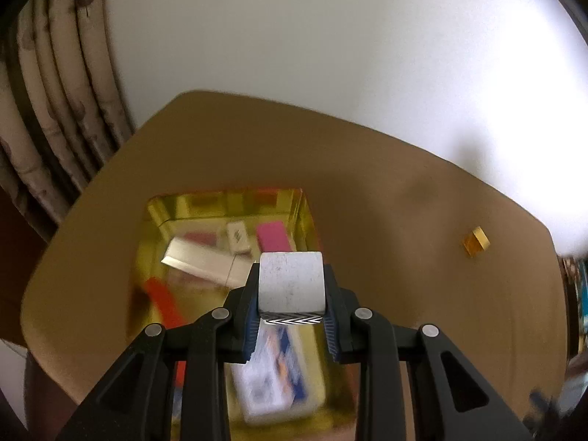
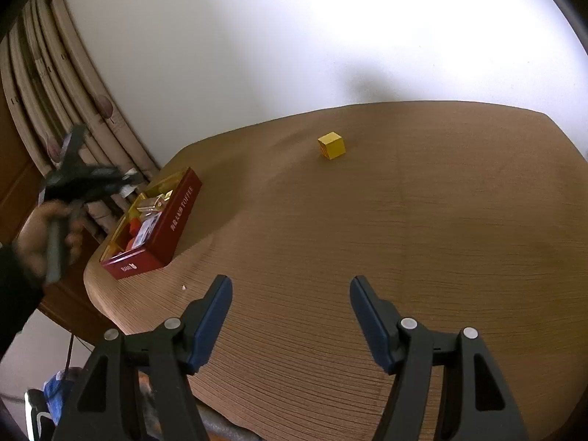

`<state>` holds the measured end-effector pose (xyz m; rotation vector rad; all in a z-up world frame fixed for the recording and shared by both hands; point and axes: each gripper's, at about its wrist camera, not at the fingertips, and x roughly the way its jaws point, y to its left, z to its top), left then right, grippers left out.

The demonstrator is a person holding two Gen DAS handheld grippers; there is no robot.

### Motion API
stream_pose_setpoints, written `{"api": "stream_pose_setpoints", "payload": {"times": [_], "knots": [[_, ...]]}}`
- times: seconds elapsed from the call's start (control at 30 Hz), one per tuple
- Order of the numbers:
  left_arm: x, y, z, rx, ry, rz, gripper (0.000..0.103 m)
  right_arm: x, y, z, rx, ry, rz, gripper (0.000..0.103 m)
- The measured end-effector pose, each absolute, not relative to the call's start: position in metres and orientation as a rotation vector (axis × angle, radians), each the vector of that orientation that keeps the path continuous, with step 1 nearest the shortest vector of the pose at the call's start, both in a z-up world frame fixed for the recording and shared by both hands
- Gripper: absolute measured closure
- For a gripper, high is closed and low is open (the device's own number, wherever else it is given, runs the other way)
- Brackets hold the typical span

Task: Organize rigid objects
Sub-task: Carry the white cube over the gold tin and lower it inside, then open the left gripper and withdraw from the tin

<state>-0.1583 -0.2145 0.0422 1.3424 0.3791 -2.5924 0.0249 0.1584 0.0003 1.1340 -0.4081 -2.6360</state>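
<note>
Two views show this moment. From the left wrist, the left gripper (image 1: 292, 286) points steeply down over a gold-lined tin (image 1: 228, 220), its jaws clamped on a white cube (image 1: 290, 281) with a black zigzag pattern on its underside. Inside the tin lie a pink block (image 1: 273, 235), a red block (image 1: 163, 301), a silver bar (image 1: 205, 261) and a printed card (image 1: 273, 371), all smeared by blur. A yellow cube (image 1: 476, 241) sits well apart on the brown table (image 1: 404, 191).

From the right wrist, the right gripper (image 2: 290, 316) hangs over bare tabletop, tilted down, jaws spread wide with nothing between them. The yellow cube (image 2: 332, 145) stands far ahead. At left, a blurred hand (image 2: 44, 235) holds the other gripper above the red tin (image 2: 172, 220); its fingertips are hard to make out.
</note>
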Motion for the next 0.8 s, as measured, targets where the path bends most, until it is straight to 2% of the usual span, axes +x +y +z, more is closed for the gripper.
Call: {"api": "stream_pose_setpoints", "payload": {"times": [0.33, 0.8], "knots": [[-0.221, -0.226, 0.000, 1.422, 0.343, -2.433, 0.077, 0.021, 0.166, -0.003, 1.148, -0.458, -2.615, 0.035], [-0.242, -0.228, -0.022, 1.458, 0.335, -2.344, 0.077, 0.021, 0.170, -0.009, 1.182, -0.486, -2.606, 0.035]]}}
